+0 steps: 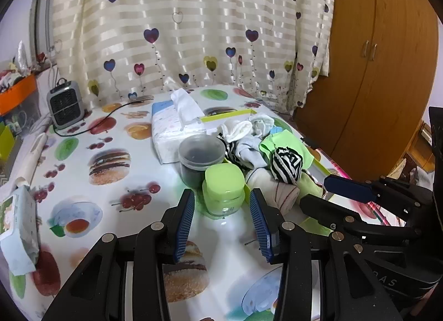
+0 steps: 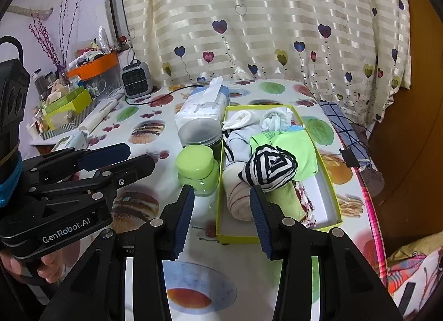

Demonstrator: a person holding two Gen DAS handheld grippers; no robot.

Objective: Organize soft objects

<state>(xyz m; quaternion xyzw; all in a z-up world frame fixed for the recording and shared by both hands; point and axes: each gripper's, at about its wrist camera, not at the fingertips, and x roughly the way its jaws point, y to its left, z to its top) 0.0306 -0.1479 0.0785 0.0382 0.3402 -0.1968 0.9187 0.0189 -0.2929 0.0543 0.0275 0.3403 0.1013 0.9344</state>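
Note:
A lime-rimmed shallow box on the fruit-print table holds soft items: a black-and-white striped ball, a rolled beige cloth, a green cloth, and white and grey socks. The same pile shows in the left wrist view, with the striped ball on top. My right gripper is open and empty, just short of the box's near end. My left gripper is open and empty, its fingers just short of a green-lidded jar.
A dark-contents clear tub and a tissue pack stand left of the box. A small grey heater with a cord sits at the back left. Another tissue pack lies at the left edge. A wooden wardrobe stands right.

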